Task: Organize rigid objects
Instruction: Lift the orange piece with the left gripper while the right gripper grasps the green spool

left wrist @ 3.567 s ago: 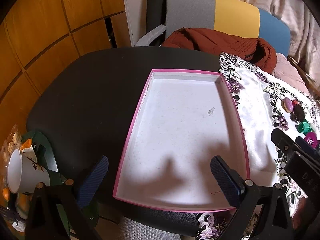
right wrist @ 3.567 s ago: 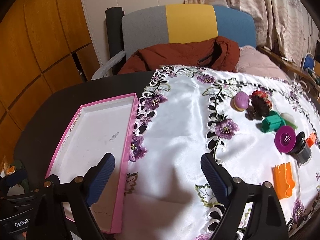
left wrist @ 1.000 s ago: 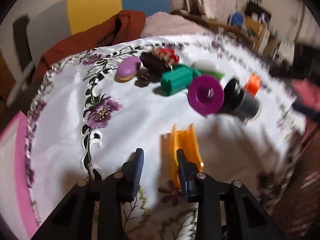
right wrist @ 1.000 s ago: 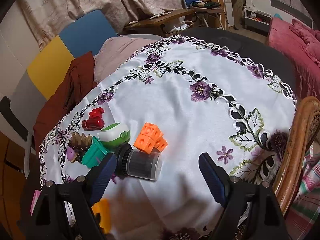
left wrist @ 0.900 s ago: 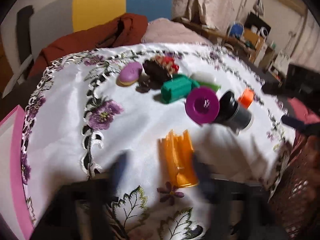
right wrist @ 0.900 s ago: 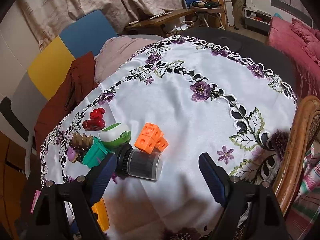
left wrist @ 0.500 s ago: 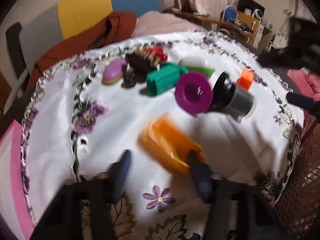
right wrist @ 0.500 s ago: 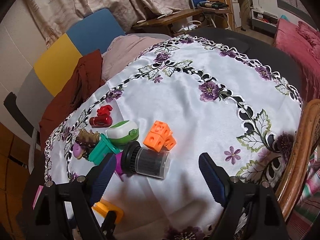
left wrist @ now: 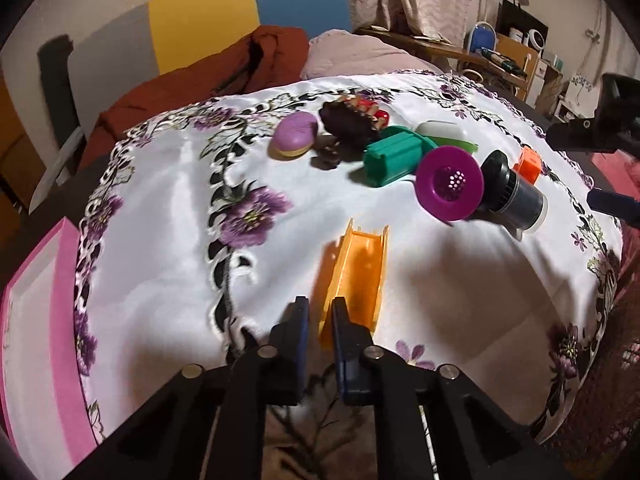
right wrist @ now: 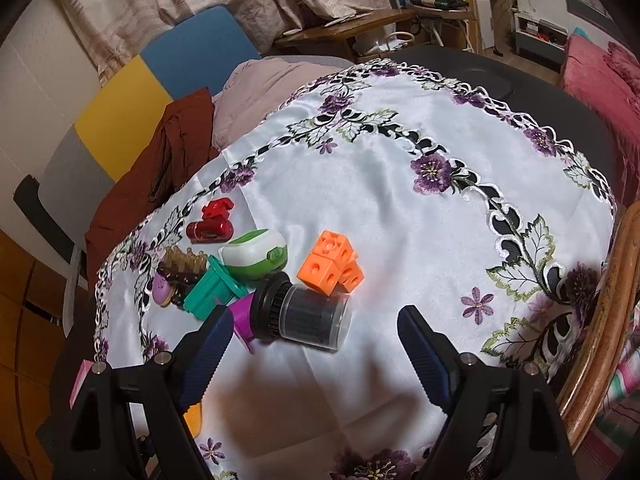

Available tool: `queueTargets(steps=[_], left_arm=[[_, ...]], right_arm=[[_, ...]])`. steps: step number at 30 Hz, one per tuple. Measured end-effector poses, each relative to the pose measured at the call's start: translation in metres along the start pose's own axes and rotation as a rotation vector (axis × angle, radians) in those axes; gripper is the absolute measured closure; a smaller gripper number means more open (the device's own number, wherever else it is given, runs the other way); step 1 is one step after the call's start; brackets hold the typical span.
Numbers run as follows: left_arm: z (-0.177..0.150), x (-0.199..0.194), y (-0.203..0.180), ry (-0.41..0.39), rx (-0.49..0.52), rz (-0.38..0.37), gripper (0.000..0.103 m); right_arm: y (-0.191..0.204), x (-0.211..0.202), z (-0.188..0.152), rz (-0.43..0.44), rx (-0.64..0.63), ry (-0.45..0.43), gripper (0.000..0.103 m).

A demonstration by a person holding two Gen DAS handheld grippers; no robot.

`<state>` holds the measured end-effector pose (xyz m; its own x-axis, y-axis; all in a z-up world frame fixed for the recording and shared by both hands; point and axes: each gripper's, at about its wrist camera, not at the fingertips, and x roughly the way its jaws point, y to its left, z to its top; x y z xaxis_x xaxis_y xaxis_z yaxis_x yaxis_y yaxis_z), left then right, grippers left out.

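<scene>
Purple funnel (left wrist: pixel 449 184) and black jar (left wrist: pixel 514 195) beyond orange channel (left wrist: pixel 356 264)

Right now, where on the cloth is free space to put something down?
Bare cloth lies right of the orange cubes, toward the wicker chair, and left of the orange channel piece, toward the pink tray. It is crowded around the black jar and green block.

the tablecloth (left wrist: pixel 168 200) is glossy white satin-like cloth with embroidered purple flowers and a lacy cut edge. the orange channel piece (left wrist: pixel 356 268) looks like smooth, slightly translucent plastic. the purple disc (left wrist: pixel 450 184) and green block (left wrist: pixel 394 156) are matt plastic. the jar (right wrist: pixel 308 318) has a clear glossy wall and a ribbed black cap. the orange cubes (right wrist: pixel 332 262) are smooth plastic.
</scene>
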<state>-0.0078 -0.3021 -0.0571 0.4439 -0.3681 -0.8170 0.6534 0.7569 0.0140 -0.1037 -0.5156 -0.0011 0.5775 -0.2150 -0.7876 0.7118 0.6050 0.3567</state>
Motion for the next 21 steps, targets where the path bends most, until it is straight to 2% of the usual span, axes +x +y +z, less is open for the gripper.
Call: queueTargets(steps=[5, 8, 10, 13, 17, 19, 21], left_arm=[[-0.008, -0.006, 0.019, 0.003, -0.058, 0.004, 0.092], [-0.012, -0.009, 0.028, -0.002, -0.069, 0.018, 0.092], [-0.014, -0.011, 0.034, -0.002, -0.082, 0.017, 0.092], [-0.019, -0.014, 0.042, -0.002, -0.103, 0.019, 0.092], [-0.021, -0.018, 0.046, -0.006, -0.108, 0.014, 0.092], [-0.023, -0.02, 0.048, -0.005, -0.11, 0.004, 0.085], [-0.023, -0.023, 0.048, -0.018, -0.118, -0.016, 0.065]], right_arm=[[0.027, -0.005, -0.002, 0.094, -0.125, -0.033, 0.018], [0.056, -0.003, -0.003, 0.109, -0.263, -0.067, 0.02], [0.079, 0.007, -0.003, 0.092, -0.387, -0.071, 0.021], [0.106, 0.039, 0.0, 0.013, -0.543, -0.014, 0.023], [0.113, 0.077, 0.003, -0.006, -0.616, 0.071, 0.025], [0.115, 0.092, 0.002, -0.029, -0.652, 0.115, 0.025], [0.118, 0.102, 0.0, -0.051, -0.676, 0.131, 0.025]])
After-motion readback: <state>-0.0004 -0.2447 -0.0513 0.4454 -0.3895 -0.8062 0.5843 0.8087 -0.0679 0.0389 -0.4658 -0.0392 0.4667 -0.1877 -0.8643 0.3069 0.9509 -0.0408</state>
